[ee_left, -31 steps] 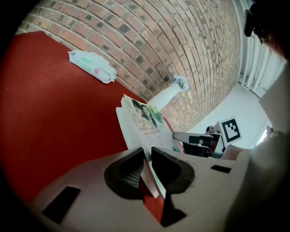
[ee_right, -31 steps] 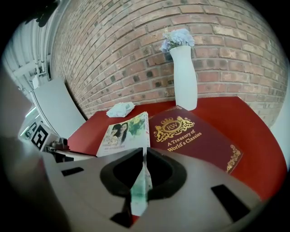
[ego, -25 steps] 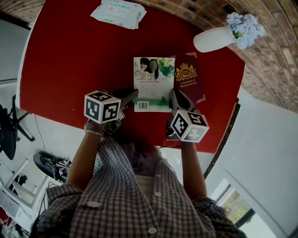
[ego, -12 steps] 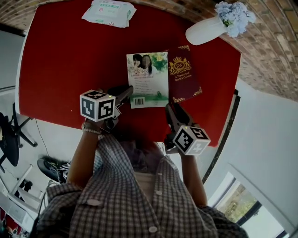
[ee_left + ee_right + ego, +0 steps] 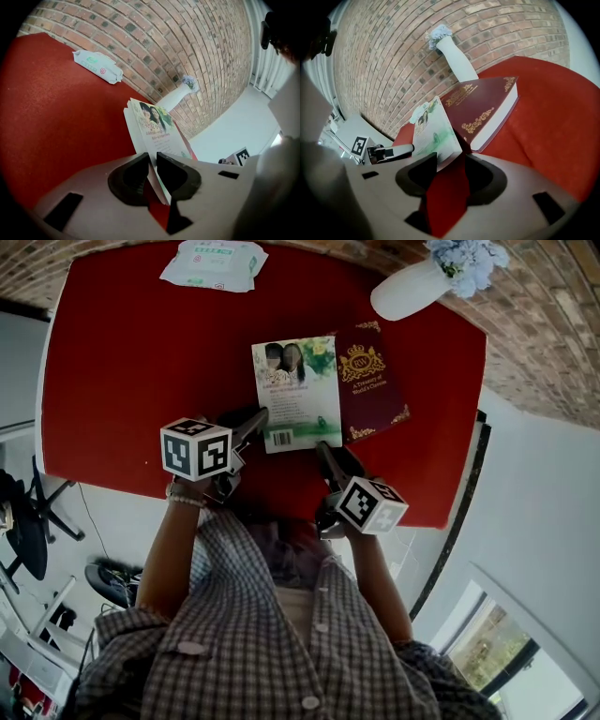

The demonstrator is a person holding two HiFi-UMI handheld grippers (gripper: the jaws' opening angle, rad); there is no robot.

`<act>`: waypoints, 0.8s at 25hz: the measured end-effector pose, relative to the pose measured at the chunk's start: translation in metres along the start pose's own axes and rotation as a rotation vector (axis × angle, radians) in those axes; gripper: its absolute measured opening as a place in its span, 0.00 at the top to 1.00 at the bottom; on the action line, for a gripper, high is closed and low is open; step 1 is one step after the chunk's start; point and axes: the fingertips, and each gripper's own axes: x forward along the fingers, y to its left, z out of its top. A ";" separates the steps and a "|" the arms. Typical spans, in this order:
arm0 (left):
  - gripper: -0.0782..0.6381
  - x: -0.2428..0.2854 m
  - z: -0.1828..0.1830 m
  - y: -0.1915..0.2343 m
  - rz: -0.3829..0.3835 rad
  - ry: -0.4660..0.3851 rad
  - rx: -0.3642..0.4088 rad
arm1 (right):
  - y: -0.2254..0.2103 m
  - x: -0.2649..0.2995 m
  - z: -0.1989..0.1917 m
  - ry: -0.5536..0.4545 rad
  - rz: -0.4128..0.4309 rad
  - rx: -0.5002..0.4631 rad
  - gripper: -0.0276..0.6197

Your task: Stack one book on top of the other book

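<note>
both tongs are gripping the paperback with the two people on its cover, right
Not quite. Only the left tongs grip the paperback. The right tongs are open: their jaws have just been opening, and the paperback's corner sits at the gap with no pad pressing on it. The right gripper view shows this.

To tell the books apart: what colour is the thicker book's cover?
The thicker book is maroon with gold ornament; right gripper view.

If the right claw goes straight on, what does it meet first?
Probably the green book, whose near corner lies just before the right claw; its jaws have just opened, gripping nothing.
</note>
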 end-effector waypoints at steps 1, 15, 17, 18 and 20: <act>0.81 0.000 0.000 0.000 0.001 0.000 0.001 | 0.000 0.003 0.001 -0.009 0.007 0.016 0.68; 0.81 -0.002 -0.002 0.000 0.031 -0.030 0.012 | 0.019 -0.008 0.010 -0.121 0.077 0.024 0.78; 0.81 -0.002 -0.002 0.000 0.024 -0.049 -0.025 | 0.026 -0.013 0.014 -0.135 0.089 0.002 0.80; 0.81 -0.002 -0.002 0.000 0.021 -0.059 -0.042 | 0.029 -0.015 0.017 -0.143 0.095 -0.006 0.81; 0.81 -0.001 -0.002 -0.001 0.018 -0.075 -0.067 | 0.037 -0.021 0.022 -0.160 0.110 -0.019 0.82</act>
